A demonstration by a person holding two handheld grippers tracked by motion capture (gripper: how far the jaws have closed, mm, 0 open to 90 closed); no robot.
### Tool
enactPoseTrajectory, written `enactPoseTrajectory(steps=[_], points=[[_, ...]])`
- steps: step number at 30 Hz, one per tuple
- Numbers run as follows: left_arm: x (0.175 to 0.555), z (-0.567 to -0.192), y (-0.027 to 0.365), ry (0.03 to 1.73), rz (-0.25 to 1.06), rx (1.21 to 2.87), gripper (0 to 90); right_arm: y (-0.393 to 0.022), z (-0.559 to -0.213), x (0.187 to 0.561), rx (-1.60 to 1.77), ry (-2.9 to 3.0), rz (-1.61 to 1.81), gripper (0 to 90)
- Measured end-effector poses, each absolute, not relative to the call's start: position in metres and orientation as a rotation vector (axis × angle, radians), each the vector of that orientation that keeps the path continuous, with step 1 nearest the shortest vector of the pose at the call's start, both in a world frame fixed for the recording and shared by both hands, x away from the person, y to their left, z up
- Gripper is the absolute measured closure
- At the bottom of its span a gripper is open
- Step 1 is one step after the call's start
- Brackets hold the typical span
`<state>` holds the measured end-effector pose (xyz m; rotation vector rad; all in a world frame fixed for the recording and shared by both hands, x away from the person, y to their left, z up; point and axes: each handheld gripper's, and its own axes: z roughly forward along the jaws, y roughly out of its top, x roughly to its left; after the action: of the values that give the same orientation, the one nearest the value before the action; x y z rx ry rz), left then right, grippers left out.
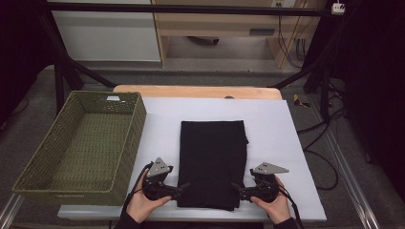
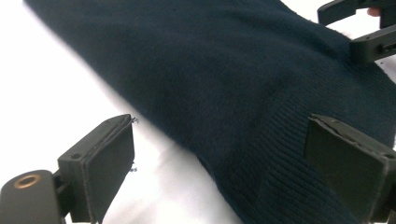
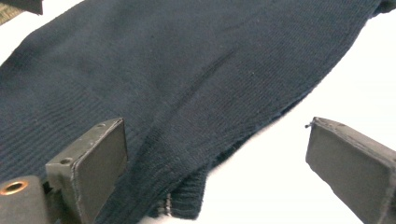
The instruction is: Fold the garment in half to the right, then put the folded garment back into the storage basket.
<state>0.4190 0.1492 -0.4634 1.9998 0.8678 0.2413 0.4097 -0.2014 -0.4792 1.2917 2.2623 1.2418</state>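
The left gripper (image 2: 219,172) and right gripper (image 3: 215,168) both stand with jaws wide apart, pads clear of the knit, at the near corners of the folded black garment (image 1: 212,162). It lies in the middle of the white sheet (image 1: 272,124). No label or writing is readable on it. The green woven basket (image 1: 33,167) stands left, its white tag (image 1: 113,98) too small to read.

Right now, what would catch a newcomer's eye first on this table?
A folded dark knitted garment lies in the middle of the white table cover. The left gripper and the right gripper flank its near corners, jaws open. An olive-green woven basket stands at the left.
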Motion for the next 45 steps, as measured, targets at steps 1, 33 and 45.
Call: enactPoseTrajectory(steps=[1, 33, 45], points=[[0.42, -0.462, 0.149, 0.867, 0.239, 1.993, 6.6, -0.201, -0.48, 0.41, 1.299, 2.261, 1.232, 5.9], [0.47, -0.426, 0.139, 0.886, 0.247, 1.938, 1.9, -0.203, -0.477, 0.406, 1.254, 2.252, 1.221, 3.5], [0.492, -0.417, 0.135, 0.911, 0.256, 1.938, 1.7, -0.203, -0.476, 0.405, 1.261, 2.252, 1.226, 3.3]])
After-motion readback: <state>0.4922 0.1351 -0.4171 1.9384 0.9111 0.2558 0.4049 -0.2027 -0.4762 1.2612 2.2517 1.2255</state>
